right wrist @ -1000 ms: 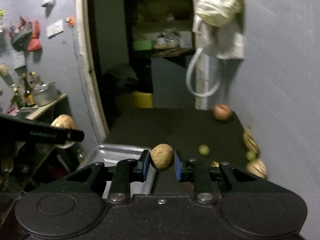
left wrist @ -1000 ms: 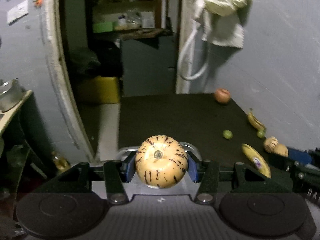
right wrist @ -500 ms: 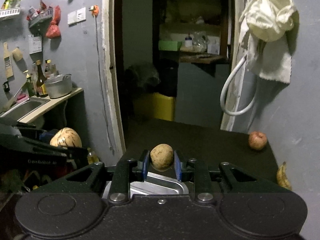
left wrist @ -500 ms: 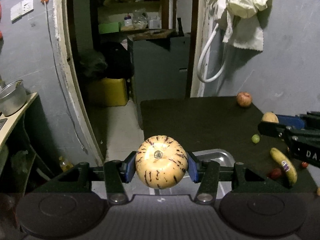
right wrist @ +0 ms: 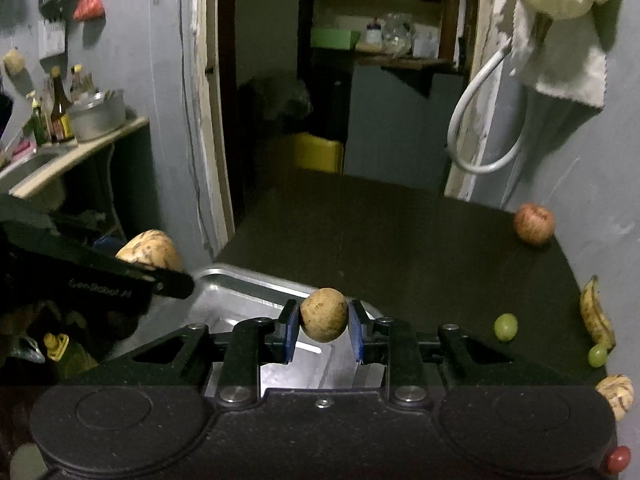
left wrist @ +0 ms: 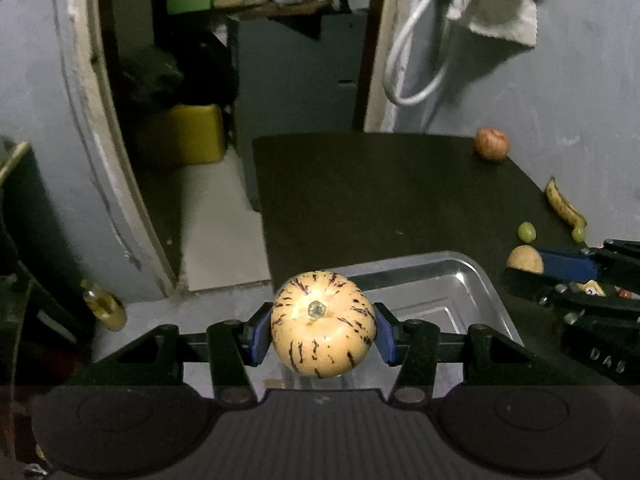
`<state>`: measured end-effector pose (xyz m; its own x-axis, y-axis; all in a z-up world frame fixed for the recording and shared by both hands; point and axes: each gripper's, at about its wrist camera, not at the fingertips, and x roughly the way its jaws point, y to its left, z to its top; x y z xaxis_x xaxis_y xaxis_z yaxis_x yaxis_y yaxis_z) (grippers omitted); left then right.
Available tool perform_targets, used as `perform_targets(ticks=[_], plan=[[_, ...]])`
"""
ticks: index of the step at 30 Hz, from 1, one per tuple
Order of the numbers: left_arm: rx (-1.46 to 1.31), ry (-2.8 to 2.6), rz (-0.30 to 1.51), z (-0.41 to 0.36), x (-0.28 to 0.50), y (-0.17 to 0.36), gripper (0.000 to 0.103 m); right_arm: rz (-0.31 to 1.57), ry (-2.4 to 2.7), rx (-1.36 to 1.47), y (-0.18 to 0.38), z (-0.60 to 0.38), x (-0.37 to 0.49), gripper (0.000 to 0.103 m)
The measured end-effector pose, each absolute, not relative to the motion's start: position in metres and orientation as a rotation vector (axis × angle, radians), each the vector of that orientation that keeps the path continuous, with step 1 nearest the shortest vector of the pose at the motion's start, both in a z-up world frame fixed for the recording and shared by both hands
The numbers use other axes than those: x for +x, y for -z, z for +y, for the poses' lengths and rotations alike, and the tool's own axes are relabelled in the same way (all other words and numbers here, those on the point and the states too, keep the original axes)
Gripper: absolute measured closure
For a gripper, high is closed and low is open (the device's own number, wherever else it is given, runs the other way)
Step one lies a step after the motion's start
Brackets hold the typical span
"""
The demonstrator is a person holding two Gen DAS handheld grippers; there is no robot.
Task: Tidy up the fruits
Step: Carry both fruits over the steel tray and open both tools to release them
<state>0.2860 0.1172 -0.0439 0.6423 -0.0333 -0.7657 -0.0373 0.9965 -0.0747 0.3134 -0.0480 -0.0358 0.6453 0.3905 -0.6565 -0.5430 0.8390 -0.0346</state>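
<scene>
My left gripper [left wrist: 323,326] is shut on a cream melon with dark purple streaks [left wrist: 323,323], held above the near left rim of a steel tray [left wrist: 444,280]. My right gripper [right wrist: 324,322] is shut on a small round brown fruit [right wrist: 323,314], held over the same steel tray [right wrist: 240,294]. In the right wrist view the left gripper [right wrist: 100,280] and its striped melon [right wrist: 150,248] appear at the left. In the left wrist view the right gripper [left wrist: 592,280] with its brown fruit [left wrist: 525,259] shows at the right edge.
On the black table [right wrist: 400,240] lie a red apple [right wrist: 534,224], a spotted banana [right wrist: 596,314], two green grapes [right wrist: 506,326], another striped melon [right wrist: 618,394] and a small red fruit [right wrist: 618,458]. A grey wall runs along the right. A doorway and a counter with bottles [right wrist: 60,112] lie left.
Both grippers have tipped downward and moved nearer the tray, which now fills more of each view. Each still holds its fruit.
</scene>
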Motion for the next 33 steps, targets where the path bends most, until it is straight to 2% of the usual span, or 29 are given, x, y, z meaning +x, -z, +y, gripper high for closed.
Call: perform_targets(ticks=[12,25,30,33], plan=[[-0.076,0.078,0.971,0.111,0.318,0.087,0.047,0.771,-0.571,-0.31,0.084,-0.034,0.329,0.075],[-0.073,0.085,0.984,0.109,0.328,0.093,0.047,0.805,-0.572,-0.33,0.1,-0.029,0.335,0.075],[-0.088,0.082,0.99,0.11,0.328,0.092,0.046,0.805,-0.576,-0.328,0.101,-0.031,0.336,0.072],[-0.102,0.08,0.98,0.111,0.327,0.089,0.04,0.799,-0.571,-0.326,0.1,-0.033,0.334,0.064]])
